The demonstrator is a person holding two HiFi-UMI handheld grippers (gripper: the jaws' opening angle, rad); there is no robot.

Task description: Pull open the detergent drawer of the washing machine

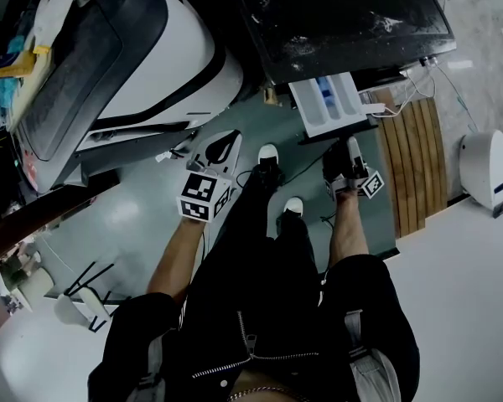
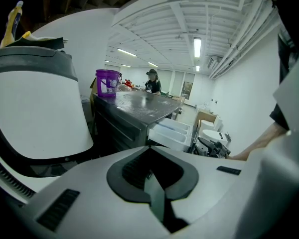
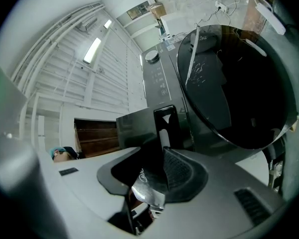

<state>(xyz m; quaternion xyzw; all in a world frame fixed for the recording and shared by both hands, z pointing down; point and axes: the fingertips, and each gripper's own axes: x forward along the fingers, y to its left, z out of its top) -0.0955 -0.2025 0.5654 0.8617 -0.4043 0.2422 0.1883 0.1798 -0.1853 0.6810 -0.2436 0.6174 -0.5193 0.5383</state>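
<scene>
While the detergent drawer (image 1: 335,103) stands open, grey-green floor (image 1: 151,208), wooden slats (image 1: 415,166)

Two grippers (image 1: 225,147) (image 1: 353,149) (one per hand), one drawer (image 1: 335,103).

The washing machine (image 1: 344,15) runs off the top edge of the head view, so its far side is lost. The lower edge of the detergent drawer (image 1: 334,104) front sinks between the jaws of the right tool (image 1: 350,147). Beyond the washing machine, a person (image 2: 152,80) is too small to make out, as is the purple bucket (image 2: 107,82) print.
</scene>
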